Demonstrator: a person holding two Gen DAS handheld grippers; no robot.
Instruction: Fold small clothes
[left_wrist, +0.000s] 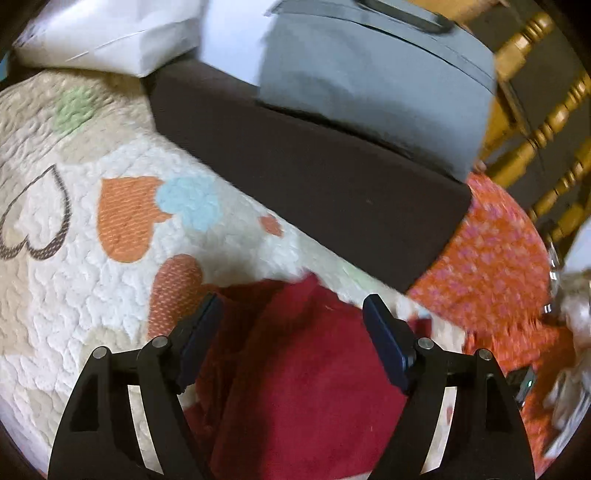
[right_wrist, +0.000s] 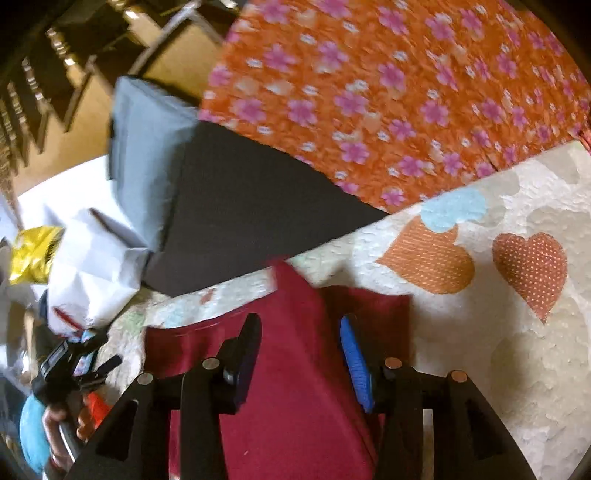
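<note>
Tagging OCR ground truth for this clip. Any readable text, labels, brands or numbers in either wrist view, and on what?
None readable.
Yellow packet: dark markings, too blurred to read.
White bag: red mark near its bottom, not legible.
Red garment, quilt, orange floral cloth: patterns only, no text.

Under your grippers lies a cream quilted bedspread (left_wrist: 66, 295) printed with orange, blue and green hearts, and it carries everything here. Directly on it you have the dark red garment (left_wrist: 303, 369), rumpled and partly doubled over, with a dark brown cushion block (left_wrist: 314, 177) just beyond its far edge and an orange cloth with pink flowers (right_wrist: 388, 92) spread next to that block. On the block's far end rests a grey bag (left_wrist: 369, 81), and a white paper bag (left_wrist: 110, 33) sits beside the block at the quilt's edge.
</note>
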